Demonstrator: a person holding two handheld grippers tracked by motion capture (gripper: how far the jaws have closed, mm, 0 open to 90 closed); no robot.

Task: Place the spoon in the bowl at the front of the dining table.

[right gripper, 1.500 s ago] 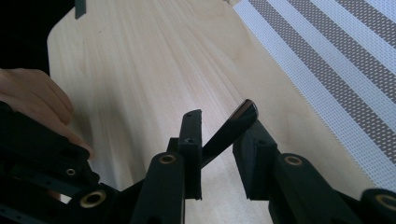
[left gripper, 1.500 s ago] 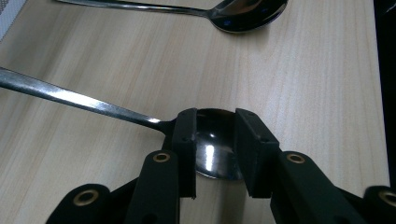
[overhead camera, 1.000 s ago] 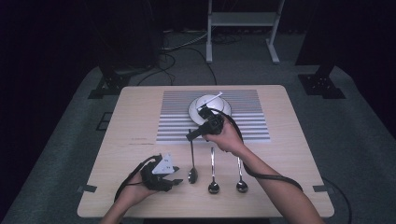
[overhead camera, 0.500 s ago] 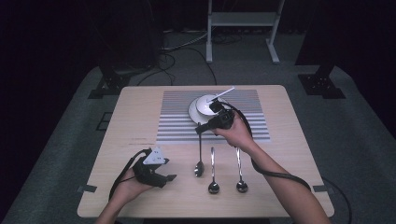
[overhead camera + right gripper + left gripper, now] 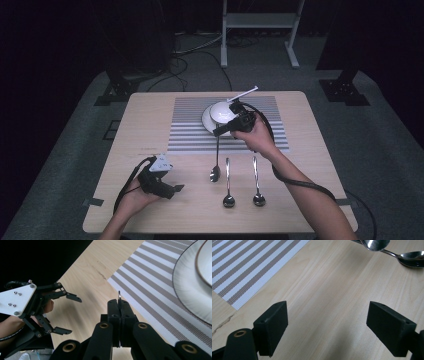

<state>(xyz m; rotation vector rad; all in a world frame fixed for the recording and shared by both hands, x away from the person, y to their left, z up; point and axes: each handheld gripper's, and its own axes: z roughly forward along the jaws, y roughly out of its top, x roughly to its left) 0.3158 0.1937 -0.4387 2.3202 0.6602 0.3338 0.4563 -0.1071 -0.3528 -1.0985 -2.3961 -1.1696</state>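
Now pinching a spoon (image 5: 216, 159) by its handle tip with the right gripper (image 5: 218, 133), jaws pressed together; hanging near-vertical, bowl down, just above the table (image 5: 150, 125) beside two spoons (image 5: 242, 184). Spreading the left gripper (image 5: 176, 189) wide, jaws just opened, gripping nothing.

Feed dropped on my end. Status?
Right gripper shut on spoon, lifted near plate. Left gripper open, jaws just opened, nothing between. Two spoons lying on table.
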